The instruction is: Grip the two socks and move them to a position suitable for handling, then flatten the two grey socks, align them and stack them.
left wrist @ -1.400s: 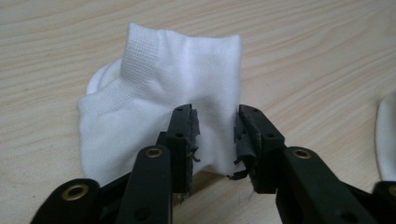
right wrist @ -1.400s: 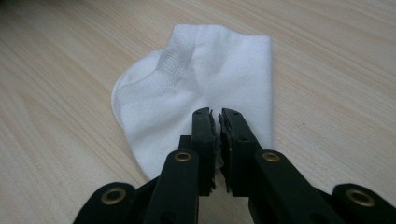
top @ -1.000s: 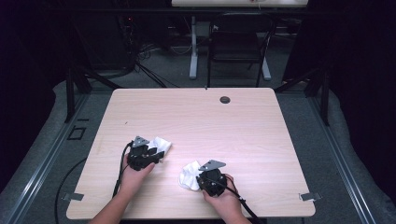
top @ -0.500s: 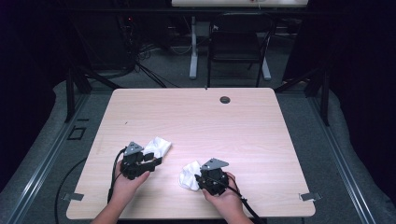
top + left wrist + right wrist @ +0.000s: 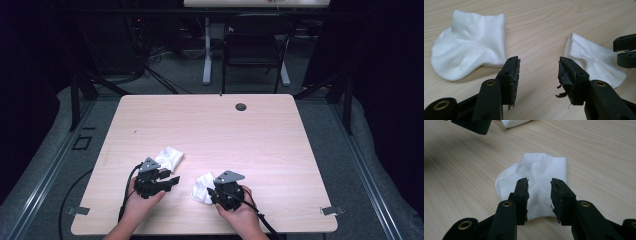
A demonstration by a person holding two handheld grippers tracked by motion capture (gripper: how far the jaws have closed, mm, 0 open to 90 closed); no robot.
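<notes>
Our right gripper (image 5: 539, 195) has just been opening, jaws released over one sock (image 5: 536, 173); our left gripper (image 5: 537, 75), also opening, stands empty beside the other sock (image 5: 471, 50).

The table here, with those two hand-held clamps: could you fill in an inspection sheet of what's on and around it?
Surface: pale wood table, flat, a small dark round hole near the far edge.
Job's things: two white socks; left sock and right sock lie apart.
Clutter: nothing seen.
Grippers: left gripper open over bare wood; right gripper open above the right sock; both have just been opening, gripping nothing.
Cables: a black cable trails from each gripper toward the person.
Surroundings: dark room, chair and stand legs beyond the table.
</notes>
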